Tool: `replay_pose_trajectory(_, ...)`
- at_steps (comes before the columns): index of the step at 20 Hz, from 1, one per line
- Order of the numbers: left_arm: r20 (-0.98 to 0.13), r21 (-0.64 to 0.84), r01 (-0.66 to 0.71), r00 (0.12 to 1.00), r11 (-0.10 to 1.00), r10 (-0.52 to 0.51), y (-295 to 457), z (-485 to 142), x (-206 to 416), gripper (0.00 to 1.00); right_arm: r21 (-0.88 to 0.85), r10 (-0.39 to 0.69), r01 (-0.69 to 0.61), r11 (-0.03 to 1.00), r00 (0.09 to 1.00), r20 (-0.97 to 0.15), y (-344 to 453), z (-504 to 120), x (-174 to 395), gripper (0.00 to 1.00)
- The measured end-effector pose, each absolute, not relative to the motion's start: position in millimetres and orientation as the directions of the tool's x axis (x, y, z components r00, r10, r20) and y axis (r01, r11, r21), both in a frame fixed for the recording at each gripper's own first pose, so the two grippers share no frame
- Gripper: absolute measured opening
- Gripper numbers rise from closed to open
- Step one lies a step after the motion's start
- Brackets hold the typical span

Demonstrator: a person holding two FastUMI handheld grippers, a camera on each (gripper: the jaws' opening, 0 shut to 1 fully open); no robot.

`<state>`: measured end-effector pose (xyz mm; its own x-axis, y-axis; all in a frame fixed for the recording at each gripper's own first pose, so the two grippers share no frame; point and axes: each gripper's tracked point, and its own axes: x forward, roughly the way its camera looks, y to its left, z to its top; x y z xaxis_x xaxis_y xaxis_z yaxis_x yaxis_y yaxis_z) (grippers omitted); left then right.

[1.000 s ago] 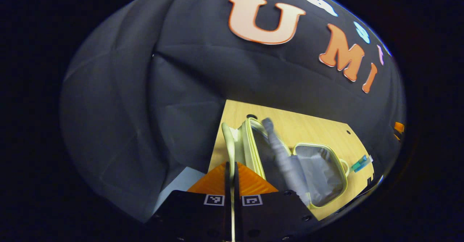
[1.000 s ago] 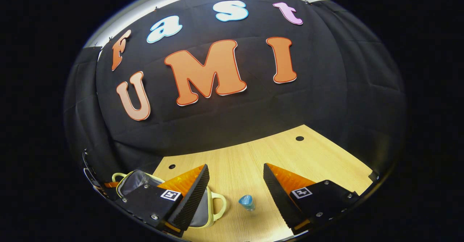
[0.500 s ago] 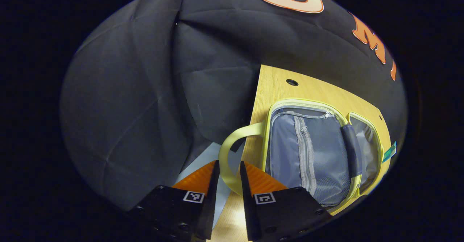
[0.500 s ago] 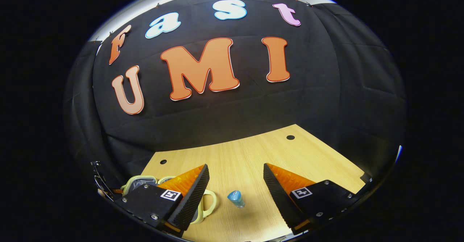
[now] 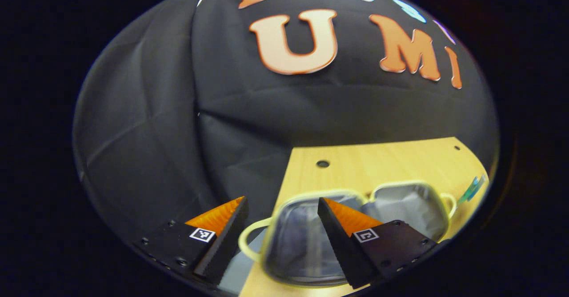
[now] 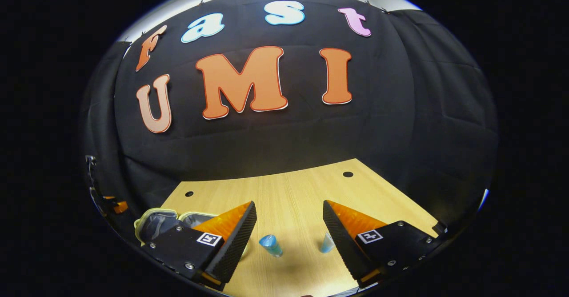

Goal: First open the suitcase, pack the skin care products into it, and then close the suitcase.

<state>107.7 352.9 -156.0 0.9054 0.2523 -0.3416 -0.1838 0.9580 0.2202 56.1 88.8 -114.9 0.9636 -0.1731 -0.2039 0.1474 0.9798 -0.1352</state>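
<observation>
Left gripper view: my left gripper [image 5: 281, 226] hangs with its fingers spread wide and pinching nothing; between and beyond them lies the pale-yellow-trimmed fabric suitcase with grey lining [image 5: 400, 206], opened flat on the light wooden bench [image 5: 391, 161], one half at the bench's left edge with its looped handle [image 5: 249, 243] overhanging that edge; a teal-and-clear skin care item [image 5: 472, 189] lies just beyond the suitcase's far handle. Right gripper view: my right gripper [image 6: 289, 226] is likewise spread and empty; a small blue-capped bottle [image 6: 270, 245] stands between its fingers, untouched; a second small blue bottle [image 6: 327, 243] stands just beside the right finger; whether it touches, I cannot tell.
</observation>
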Motion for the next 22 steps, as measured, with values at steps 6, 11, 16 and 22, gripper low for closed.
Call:
replay_pose_trajectory(6, -0.235, 0.096, -0.007, 0.972, 0.995, 0.029, 151, -117, 129, 0.96, -0.141, -0.136, 0.103, 0.985, 0.958, -0.251, 51, -123, 61, 0.95)
replay_pose_trajectory(11, -0.244, -0.029, 0.134, 0.96, 0.991, -0.137, -7, -156, 150, 0.96, -0.125, -0.132, 0.101, 0.987, 0.952, -0.277, -1, -120, 61, 0.95)
replay_pose_trajectory(16, -0.341, -0.062, 0.187, 0.919, 0.98, -0.196, -115, -228, 158, 0.97, -0.103, -0.131, 0.103, 0.989, 0.935, -0.329, -53, -126, 58, 0.95)
replay_pose_trajectory(22, -0.435, 0.016, 0.18, 0.887, 0.984, -0.155, -151, -312, 170, 0.97, -0.122, -0.166, 0.131, 0.984, 0.92, -0.356, -105, -131, 51, 0.95)
